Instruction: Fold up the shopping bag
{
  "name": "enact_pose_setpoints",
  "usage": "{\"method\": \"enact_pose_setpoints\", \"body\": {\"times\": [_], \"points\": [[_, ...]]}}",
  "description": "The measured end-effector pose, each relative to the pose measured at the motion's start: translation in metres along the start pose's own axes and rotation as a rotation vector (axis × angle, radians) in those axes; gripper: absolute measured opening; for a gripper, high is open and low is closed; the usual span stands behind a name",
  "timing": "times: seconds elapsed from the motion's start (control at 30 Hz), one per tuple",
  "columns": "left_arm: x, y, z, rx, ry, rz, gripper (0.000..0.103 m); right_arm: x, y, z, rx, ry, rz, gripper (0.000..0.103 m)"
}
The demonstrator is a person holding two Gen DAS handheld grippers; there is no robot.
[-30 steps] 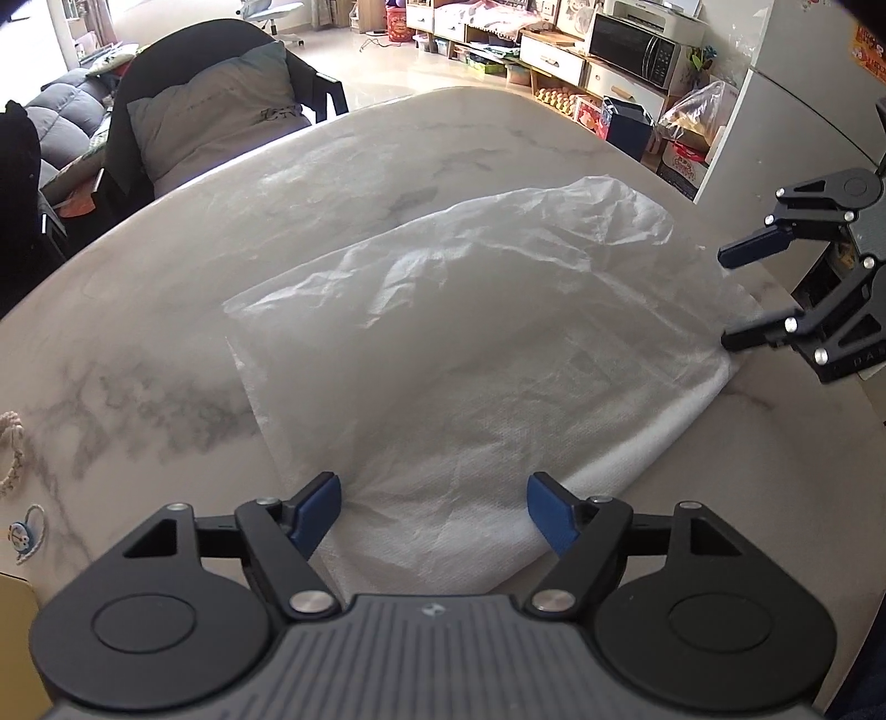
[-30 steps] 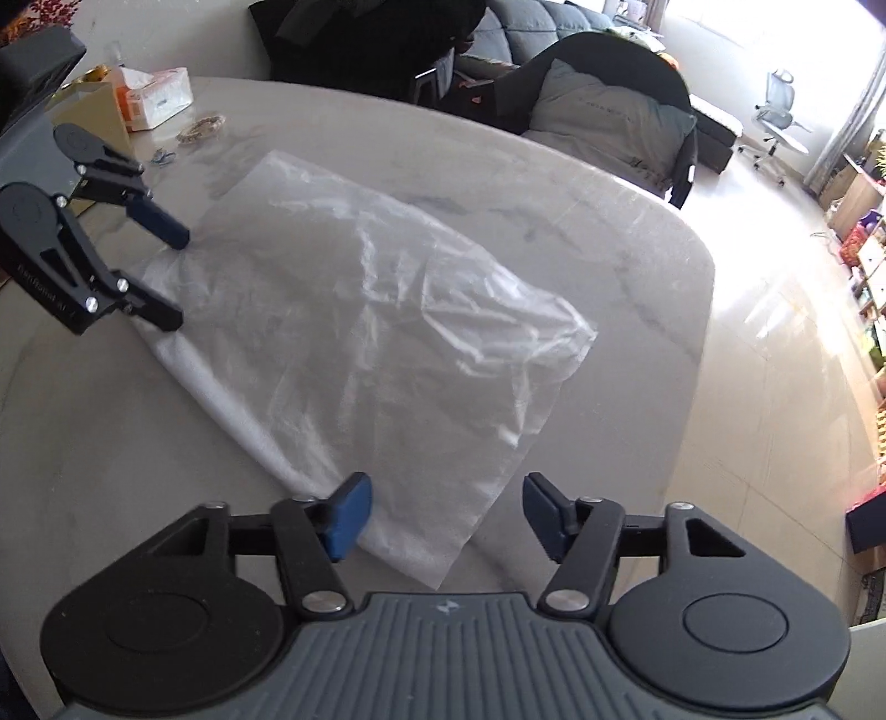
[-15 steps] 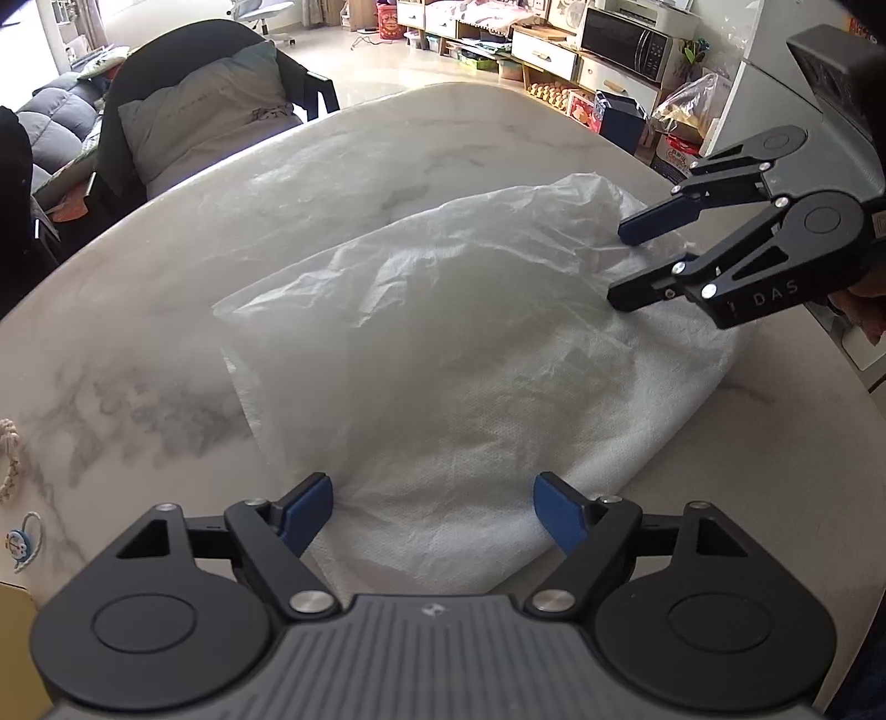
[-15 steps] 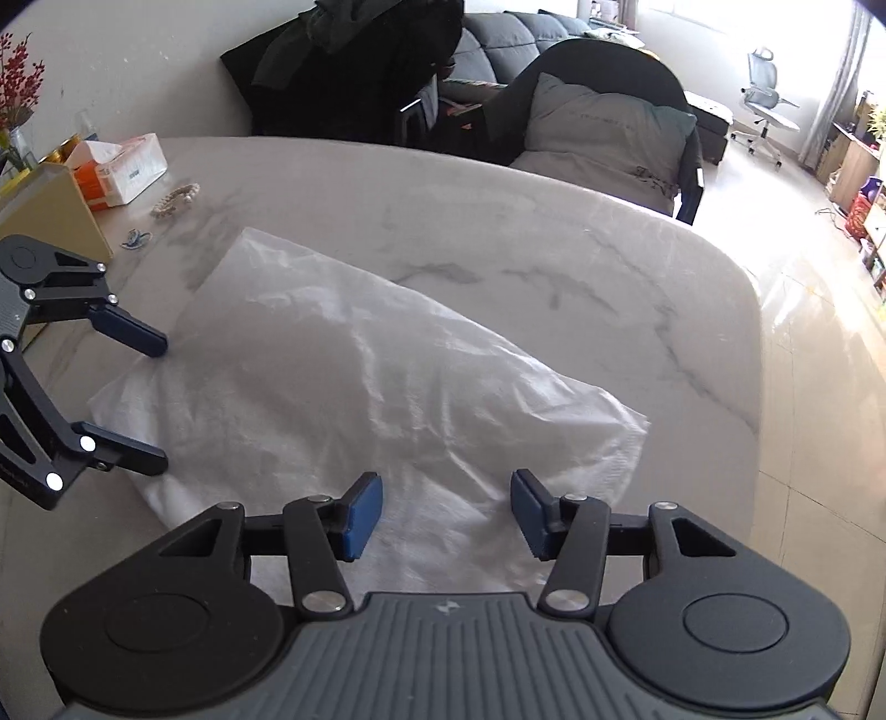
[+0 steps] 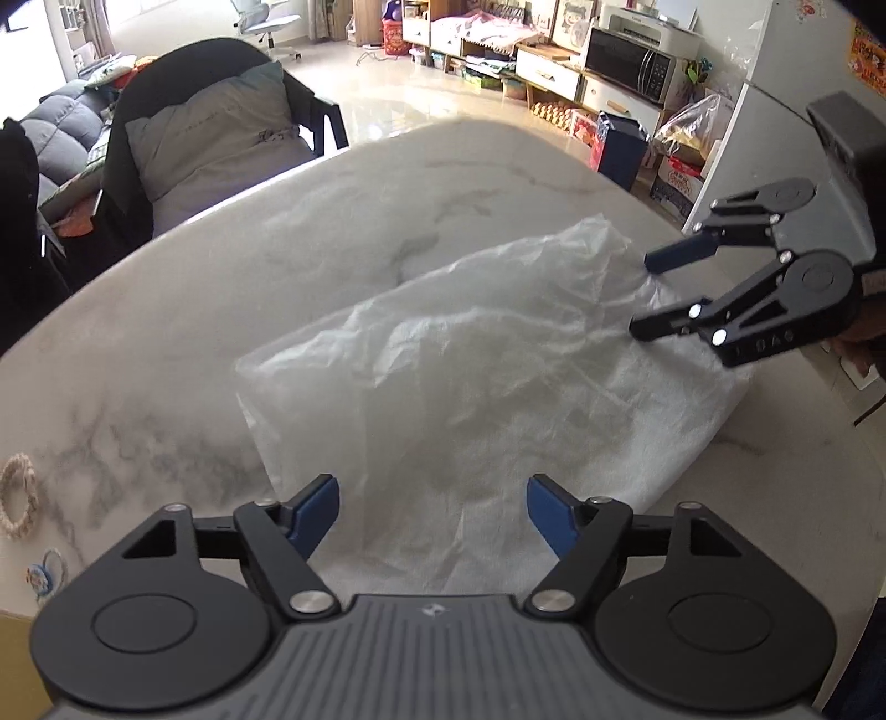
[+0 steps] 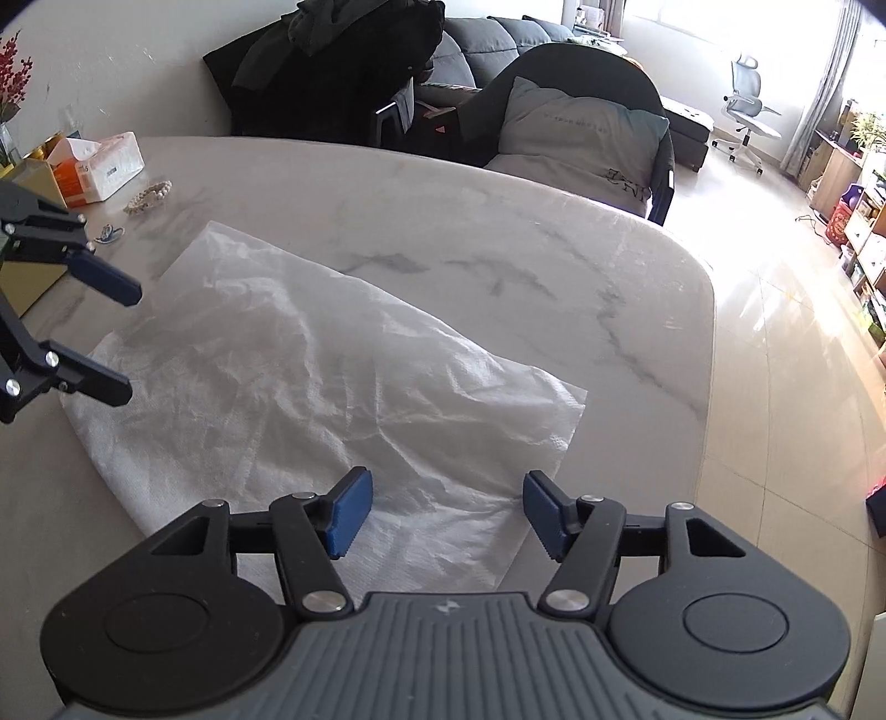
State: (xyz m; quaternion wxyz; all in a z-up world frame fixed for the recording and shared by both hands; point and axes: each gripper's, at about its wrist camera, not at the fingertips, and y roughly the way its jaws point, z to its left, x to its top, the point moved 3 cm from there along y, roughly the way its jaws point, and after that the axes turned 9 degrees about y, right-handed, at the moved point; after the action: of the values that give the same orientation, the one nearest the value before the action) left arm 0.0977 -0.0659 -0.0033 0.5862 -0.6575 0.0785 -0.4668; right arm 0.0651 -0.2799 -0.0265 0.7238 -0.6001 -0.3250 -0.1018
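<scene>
Both units are empty over the shopping bag (image 5: 498,387) lying flat and crumpled on the table (image 5: 166,343): left hand-held gripper (image 5: 432,512) closing, right hand-held gripper (image 6: 443,509) opening, apparently lining up on the near edge for a fold.

Left hand-held gripper (image 5: 432,512) closing, right (image 6: 446,512) opening

Home living room: sofa (image 6: 531,39), marble table (image 6: 498,221), microwave (image 5: 628,63).

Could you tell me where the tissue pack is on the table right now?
In the right wrist view, the tissue pack sits at the marble table's far left, beside the bead bracelet.
</scene>
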Motion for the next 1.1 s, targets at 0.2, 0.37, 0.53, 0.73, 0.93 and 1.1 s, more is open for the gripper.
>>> {"method": "enact_pose_setpoints", "body": {"times": [0.2,0.37,0.53,0.73,0.93,1.1], "points": [[0.026,0.029,-0.001,-0.028,0.020,-0.008,0.075,-0.001,0.001,-0.002,0.000,-0.002,-0.008,0.069],[0.015,0.045,0.006,-0.028,0.004,0.020,0.077,-0.001,0.002,-0.004,-0.006,0.008,-0.009,0.073],[-0.003,0.040,0.023,-0.015,-0.031,0.013,0.081,-0.002,0.002,-0.004,0.000,0.006,-0.022,0.073],[-0.012,0.036,0.031,0.005,-0.050,0.006,0.083,0.004,0.004,-0.004,-0.001,0.012,0.012,0.075],[-0.012,0.035,0.031,0.010,-0.052,0.004,0.083,0.033,-0.014,0.008,0.048,0.074,-0.068,0.054],[-0.011,0.034,0.031,0.009,-0.050,0.011,0.083,0.051,-0.003,0.046,0.018,-0.072,-0.094,0.051]]}}
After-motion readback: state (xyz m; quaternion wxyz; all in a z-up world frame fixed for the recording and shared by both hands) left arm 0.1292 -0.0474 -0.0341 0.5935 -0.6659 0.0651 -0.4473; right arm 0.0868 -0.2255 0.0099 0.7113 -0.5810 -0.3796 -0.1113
